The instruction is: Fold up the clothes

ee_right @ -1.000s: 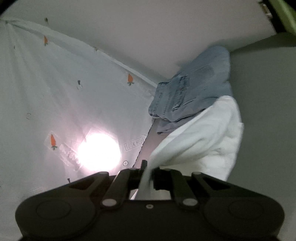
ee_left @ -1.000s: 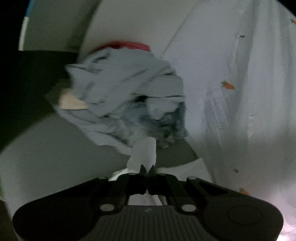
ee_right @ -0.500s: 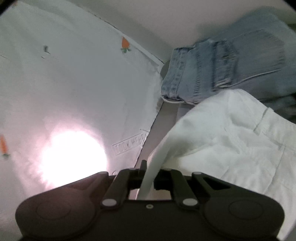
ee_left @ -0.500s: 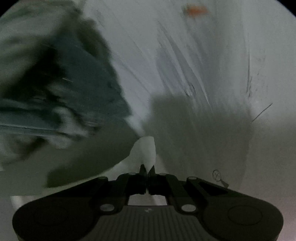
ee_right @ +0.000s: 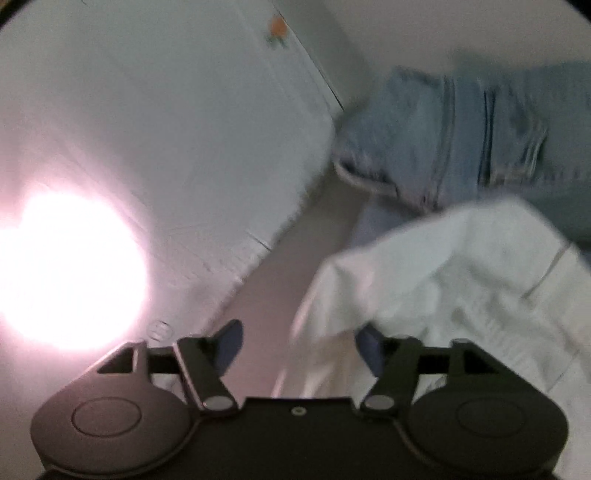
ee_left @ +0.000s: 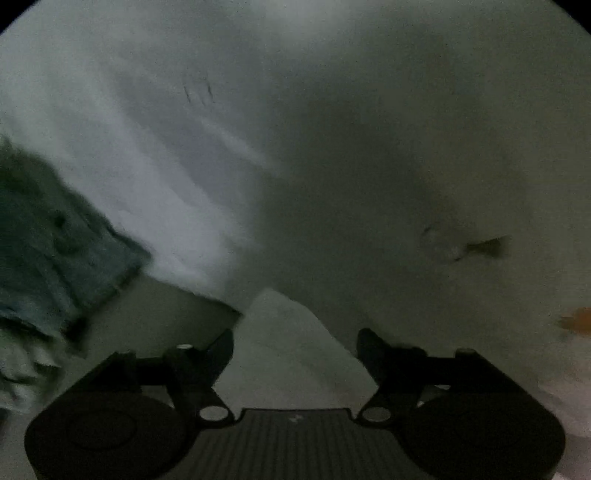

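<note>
left wrist view, l to r: dark blue-grey denim clothes (ee_left: 55,266) bunched at mid-left edge, blurred. next to them a pale sheet (ee_left: 177,177) w/ folds runs from upper left down toward centre; grey surface (ee_left: 159,317) shows below it, lower left. left gripper (ee_left: 295,341) at bottom centre, jaws opening, fingers spread wide apart. a pointed corner of white garment (ee_left: 291,339) sits btwn the fingers but the pads aren't pressing on it, gap on both sides. right half of frame is more pale sheet in shadow, small dark print mark mid-right, an orange carrot print (ee_left: 576,319) at right edge. whole view dim and smeared.

right wrist view, l to r: big bright glare spot (ee_right: 70,269) at mid-left on the pale sheet (ee_right: 203,129); sheet fills upper left, a small carrot print (ee_right: 277,27) near top centre. sheet edge runs diagonally to lower centre, strip of grey surface (ee_right: 288,280) beside it. right gripper (ee_right: 297,341) bottom centre, jaws opening, fingers well apart; the white garment (ee_right: 461,280) hangs in the gap nearer the r finger, can't tell if it touches that pad, not clamped. garment spreads over lower right. light blue jeans (ee_right: 461,136) lie in upper right, just behind the white garment, their hem near the sheet's edge.
</note>
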A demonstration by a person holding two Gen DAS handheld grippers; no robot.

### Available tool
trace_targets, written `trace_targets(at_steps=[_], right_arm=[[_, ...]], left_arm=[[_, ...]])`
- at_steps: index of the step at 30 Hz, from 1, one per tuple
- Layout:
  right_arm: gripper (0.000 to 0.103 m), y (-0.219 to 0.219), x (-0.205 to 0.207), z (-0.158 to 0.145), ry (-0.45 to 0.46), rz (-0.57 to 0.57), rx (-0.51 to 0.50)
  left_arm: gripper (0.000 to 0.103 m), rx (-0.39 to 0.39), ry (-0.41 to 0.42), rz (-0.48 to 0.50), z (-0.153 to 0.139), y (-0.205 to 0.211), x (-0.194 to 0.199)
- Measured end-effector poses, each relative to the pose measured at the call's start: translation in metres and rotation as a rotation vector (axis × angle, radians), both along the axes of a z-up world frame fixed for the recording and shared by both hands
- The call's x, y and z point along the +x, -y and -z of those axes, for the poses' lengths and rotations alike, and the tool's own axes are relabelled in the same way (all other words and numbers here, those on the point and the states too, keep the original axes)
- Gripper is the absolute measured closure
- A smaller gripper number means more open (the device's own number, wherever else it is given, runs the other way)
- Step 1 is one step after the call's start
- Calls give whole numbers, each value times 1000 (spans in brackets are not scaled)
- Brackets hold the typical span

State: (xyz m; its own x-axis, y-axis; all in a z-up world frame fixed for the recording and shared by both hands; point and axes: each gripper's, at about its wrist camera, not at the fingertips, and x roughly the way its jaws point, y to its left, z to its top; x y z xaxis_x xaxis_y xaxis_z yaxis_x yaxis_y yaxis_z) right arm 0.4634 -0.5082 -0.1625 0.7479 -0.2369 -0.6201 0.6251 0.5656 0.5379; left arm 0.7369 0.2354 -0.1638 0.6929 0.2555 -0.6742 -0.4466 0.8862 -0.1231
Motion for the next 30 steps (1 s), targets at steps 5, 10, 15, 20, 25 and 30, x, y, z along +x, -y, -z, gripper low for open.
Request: trace_targets(at_steps=[5, 10, 15, 20, 25, 30], right_arm=[[15, -13, -64, -34, 25, 35, -75], [15, -29, -157, -12, -2, 199, 19], [14, -43, -228, 32, 41, 394, 277], [11, -48, -233, 69, 54, 442, 391], [13, -43, -204, 59, 65, 365, 286], [51, -41, -167, 47, -44, 291, 157]], left_arm=[[16, 27, -21, -148, -22, -14, -91], [16, -173, -159, -373, 12, -40, -179], [16, -325, -151, -412, 42, -36, -223], [8, -363, -84, -414, 51, -31, -214], [10, -356, -33, -452, 53, -34, -184], [99, -328, -94, -552, 45, -45, -173]])
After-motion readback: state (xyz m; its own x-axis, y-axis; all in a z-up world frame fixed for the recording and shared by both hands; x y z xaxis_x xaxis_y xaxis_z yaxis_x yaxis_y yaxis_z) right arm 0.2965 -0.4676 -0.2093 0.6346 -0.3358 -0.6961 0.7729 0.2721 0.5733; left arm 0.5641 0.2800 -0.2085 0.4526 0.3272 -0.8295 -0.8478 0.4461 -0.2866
